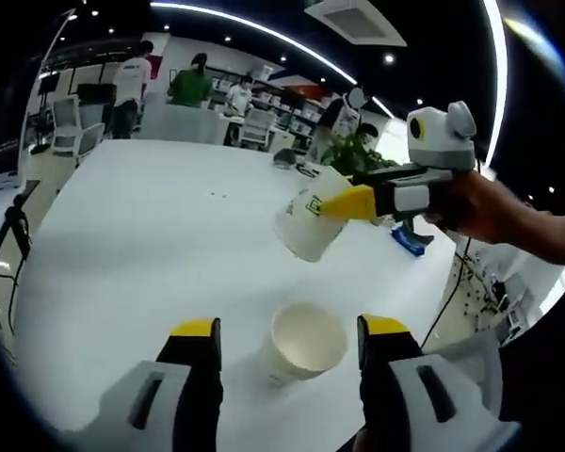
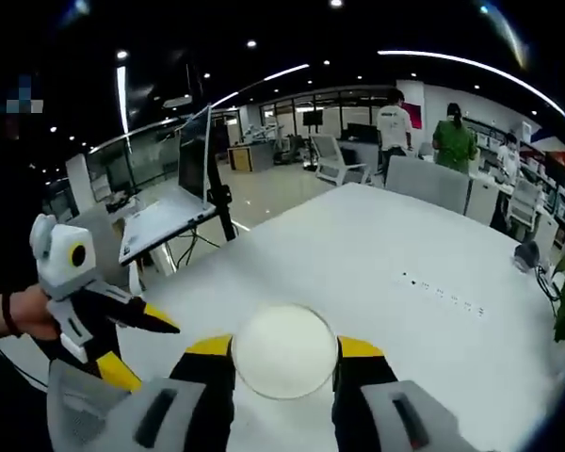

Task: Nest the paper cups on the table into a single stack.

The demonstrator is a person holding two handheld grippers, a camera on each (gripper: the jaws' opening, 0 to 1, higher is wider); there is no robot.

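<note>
Now two empty paper cups point(image 1: 306, 342), apart.

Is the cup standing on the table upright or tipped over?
Upright: the cup stands on the table, open mouth up.

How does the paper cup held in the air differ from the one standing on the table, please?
The held cup is tilted on its side, gripped by the right gripper, its base facing that gripper's camera. The standing cup sits upright on the white table, open mouth up, between the left gripper's open fingers. Both are plain white paper cups.
</note>
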